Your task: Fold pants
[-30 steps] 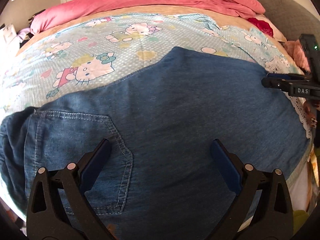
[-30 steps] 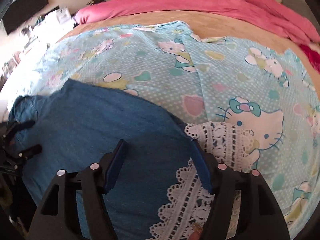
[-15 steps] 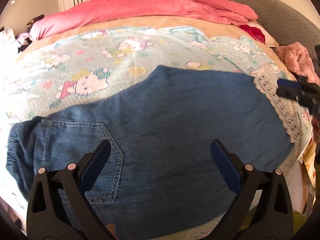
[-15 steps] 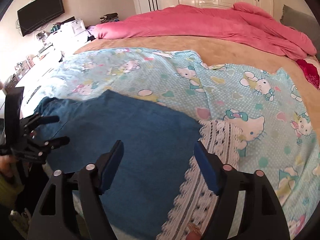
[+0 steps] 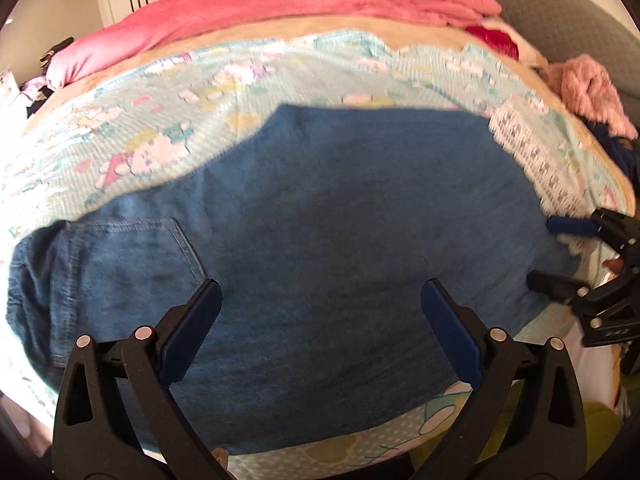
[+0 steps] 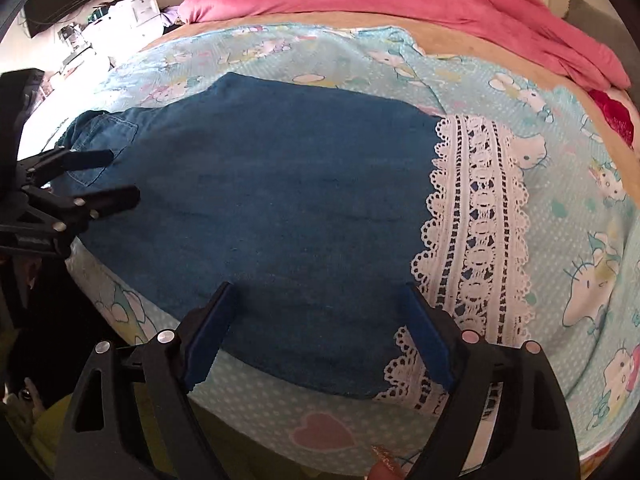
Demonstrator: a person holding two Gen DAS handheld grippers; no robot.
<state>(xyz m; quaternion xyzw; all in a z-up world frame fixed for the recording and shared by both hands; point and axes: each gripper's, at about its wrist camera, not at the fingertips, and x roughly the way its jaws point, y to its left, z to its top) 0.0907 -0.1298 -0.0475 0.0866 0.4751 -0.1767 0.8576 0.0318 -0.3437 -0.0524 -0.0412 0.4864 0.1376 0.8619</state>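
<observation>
Blue denim pants point(image 5: 340, 220) lie flat on the bed, waist and back pocket point(image 5: 132, 260) at the left, white lace hem point(image 6: 480, 220) at the right. They also show in the right wrist view point(image 6: 288, 200). My left gripper point(image 5: 320, 320) is open and empty, raised above the near edge by the pocket end; it also shows at the left of the right wrist view point(image 6: 104, 178). My right gripper point(image 6: 316, 328) is open and empty above the near edge by the lace hem; it also shows at the right of the left wrist view point(image 5: 556, 252).
The pants rest on a light blue cartoon-cat sheet point(image 6: 580, 260) near the bed's front edge. A pink duvet point(image 5: 280, 4) is bunched at the far side. A pink fluffy item point(image 5: 588, 88) lies at the right. A cluttered shelf and TV point(image 6: 72, 12) stand left.
Both grippers have pulled back and up from the pants, so more of the garment and the bed's front edge shows. Both stay open and empty. The pants have not moved.
</observation>
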